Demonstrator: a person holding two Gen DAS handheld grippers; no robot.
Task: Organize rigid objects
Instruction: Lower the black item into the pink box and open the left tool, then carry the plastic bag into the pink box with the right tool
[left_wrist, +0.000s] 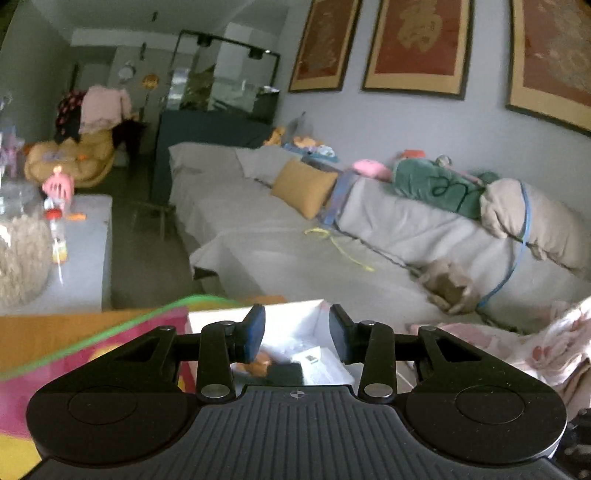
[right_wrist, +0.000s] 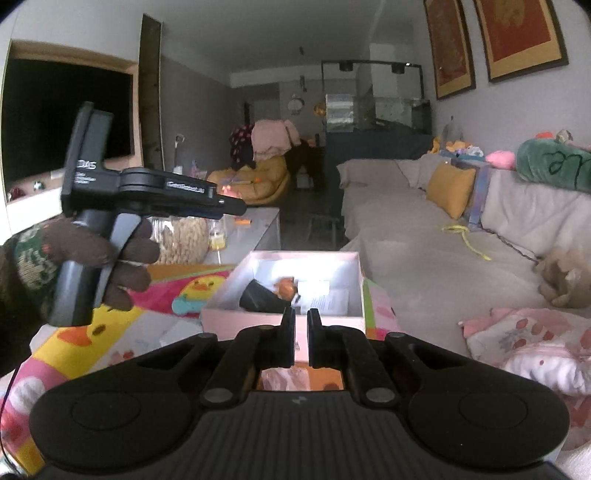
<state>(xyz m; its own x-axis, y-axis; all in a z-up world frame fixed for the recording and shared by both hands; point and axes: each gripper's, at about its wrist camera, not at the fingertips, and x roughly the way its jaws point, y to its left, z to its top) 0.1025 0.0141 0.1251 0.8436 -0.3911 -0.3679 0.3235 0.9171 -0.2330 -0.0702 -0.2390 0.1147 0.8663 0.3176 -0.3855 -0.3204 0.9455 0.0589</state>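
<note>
An open pink box (right_wrist: 255, 318) with white inner walls stands on a colourful duck mat (right_wrist: 192, 291). Inside lie a black object (right_wrist: 258, 295), a small orange object (right_wrist: 286, 286) and white paper (right_wrist: 325, 295). My right gripper (right_wrist: 301, 325) is shut with nothing in it, just in front of the box's near wall. A gloved hand (right_wrist: 125, 254) holds my left gripper (right_wrist: 238, 206) raised to the left of the box. In the left wrist view my left gripper (left_wrist: 297, 325) stands open and empty above the box (left_wrist: 218, 312), with the orange object (left_wrist: 258, 363) and the black object (left_wrist: 286, 373) below.
A grey-covered sofa (right_wrist: 424, 251) runs along the right, with a yellow pillow (right_wrist: 448, 188) and a brown plush toy (right_wrist: 565, 280) on it. A pink blanket (right_wrist: 535, 350) lies to the near right. A low table (left_wrist: 85, 258) with a bottle and a woven basket stands on the left.
</note>
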